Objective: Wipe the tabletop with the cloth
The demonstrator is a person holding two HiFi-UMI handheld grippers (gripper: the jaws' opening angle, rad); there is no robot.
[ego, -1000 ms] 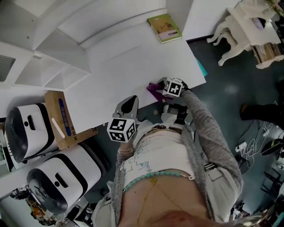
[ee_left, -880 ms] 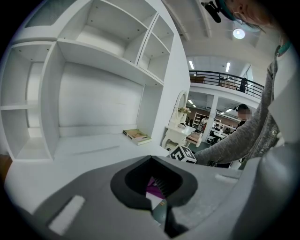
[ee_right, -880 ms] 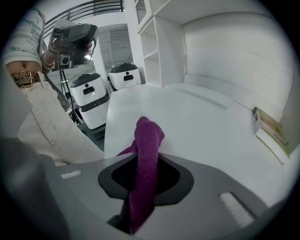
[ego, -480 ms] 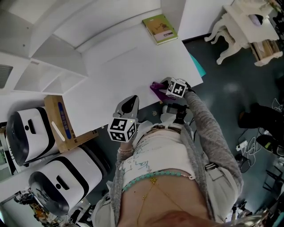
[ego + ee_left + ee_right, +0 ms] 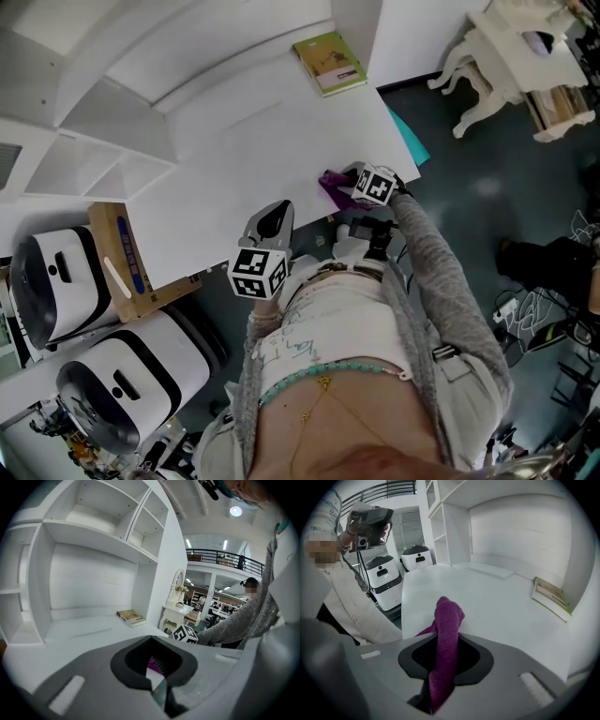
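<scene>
Purple knitted cloth (image 5: 446, 634) is pinched between the jaws of my right gripper (image 5: 444, 670). It rises as a thick fold out of the dark recess, and a smaller flap spreads toward 9 o'clock over the white tabletop (image 5: 487, 606). From my head camera the cloth (image 5: 331, 188) sits at the near edge of the tabletop (image 5: 262, 131), at 9 o'clock of the right gripper (image 5: 349, 182) and touching its tips; whether it presses on the surface there I cannot tell. My left gripper (image 5: 272, 221) is at 7 o'clock of the right one, over the same near edge, well apart from the cloth. Its own camera shows the left gripper (image 5: 157, 679) with jaws pressed together and nothing between them; only a sliver of purple and white shows through the recess behind. A green-covered book (image 5: 328, 63) lies flat at the far edge, at 12 o'clock of the cloth, near the shelf wall. Off the table at 8 o'clock stands a brown cardboard box (image 5: 117, 262) beside two white-and-black machines (image 5: 56, 281).
</scene>
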